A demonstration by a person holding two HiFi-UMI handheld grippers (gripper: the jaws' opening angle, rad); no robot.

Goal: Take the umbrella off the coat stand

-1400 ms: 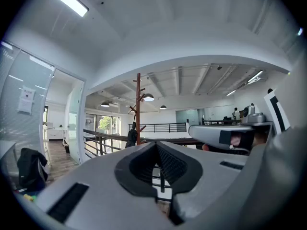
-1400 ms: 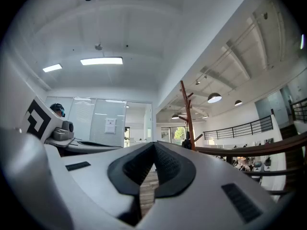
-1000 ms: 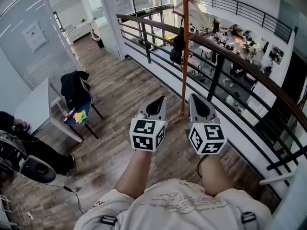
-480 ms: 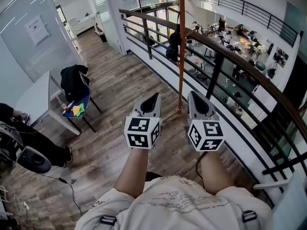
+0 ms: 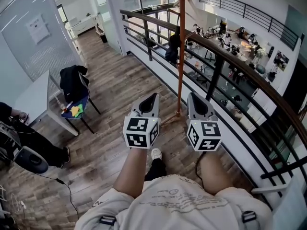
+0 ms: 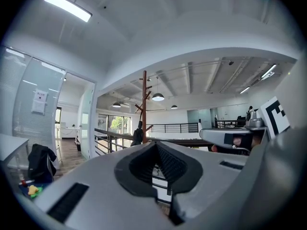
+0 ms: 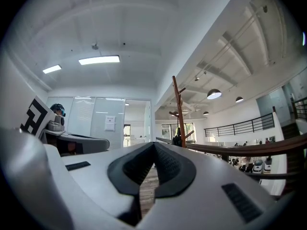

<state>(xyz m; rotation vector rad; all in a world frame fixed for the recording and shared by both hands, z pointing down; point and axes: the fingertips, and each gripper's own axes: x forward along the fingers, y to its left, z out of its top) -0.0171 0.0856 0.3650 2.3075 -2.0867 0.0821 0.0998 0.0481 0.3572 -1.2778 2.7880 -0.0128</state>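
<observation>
While facing coat stand [image 5: 180, 56], left tongs [image 5: 154, 97], right tongs [image 5: 192, 96] closed, empty.

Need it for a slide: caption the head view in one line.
Shut and empty, the left gripper and right gripper face the coat stand holding the umbrella.

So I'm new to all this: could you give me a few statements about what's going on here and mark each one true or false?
1. The coat stand rises beside the railing. True.
2. The left gripper grips the umbrella. False: its jaws are together on nothing, and the umbrella hangs on the stand.
3. A dark jacket is draped over a chair by the white table. True.
4. The right gripper is wide open. False: its jaws are together.
</observation>
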